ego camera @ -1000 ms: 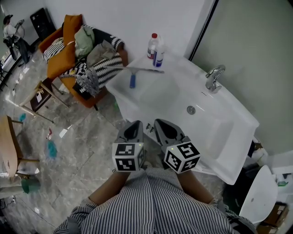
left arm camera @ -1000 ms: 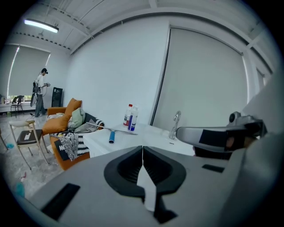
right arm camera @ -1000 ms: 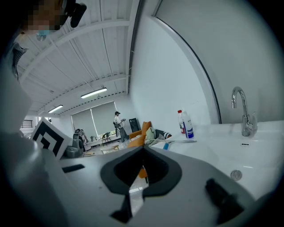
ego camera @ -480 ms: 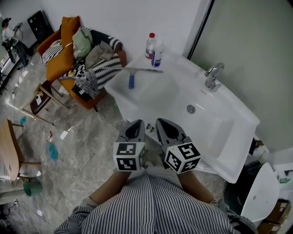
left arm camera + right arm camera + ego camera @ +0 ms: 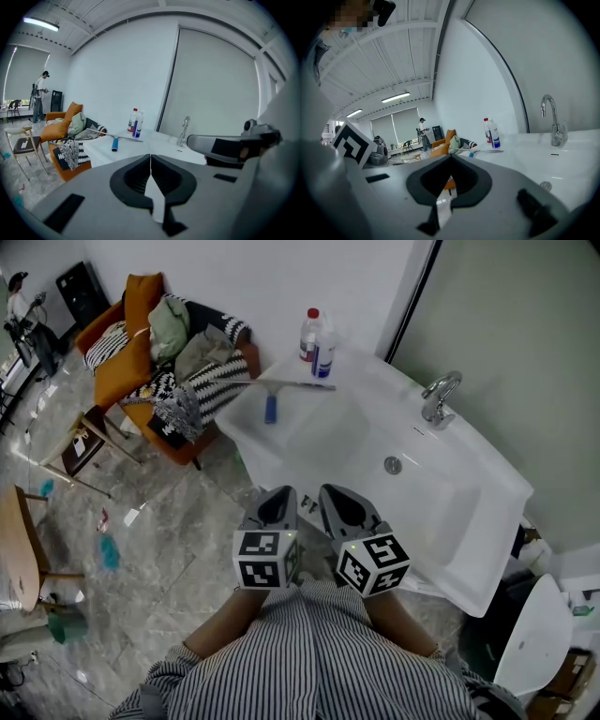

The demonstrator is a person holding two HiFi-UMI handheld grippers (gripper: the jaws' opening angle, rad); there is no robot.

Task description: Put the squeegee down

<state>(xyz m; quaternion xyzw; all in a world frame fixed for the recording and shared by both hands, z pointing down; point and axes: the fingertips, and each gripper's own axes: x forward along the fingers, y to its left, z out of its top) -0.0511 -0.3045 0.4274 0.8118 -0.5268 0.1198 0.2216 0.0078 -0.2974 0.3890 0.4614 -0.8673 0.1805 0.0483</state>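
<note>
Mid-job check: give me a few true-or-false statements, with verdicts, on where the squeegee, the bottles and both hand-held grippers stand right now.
1. The squeegee lies on the bathtub rim. True.
2. The left hand-held gripper is clamped on the squeegee. False: its jaws are shut with nothing between them.
3. Two bottles stand on the rim close to the squeegee. True.
4. The right hand-held gripper has its jaws wide apart. False: they are shut and empty.

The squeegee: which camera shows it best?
The head view: from above, the squeegee lies whole on the corner of the white basin, blade and blue handle clear. The left gripper view shows it smaller, side-on; the right gripper view, only a thin distant sliver.
</note>
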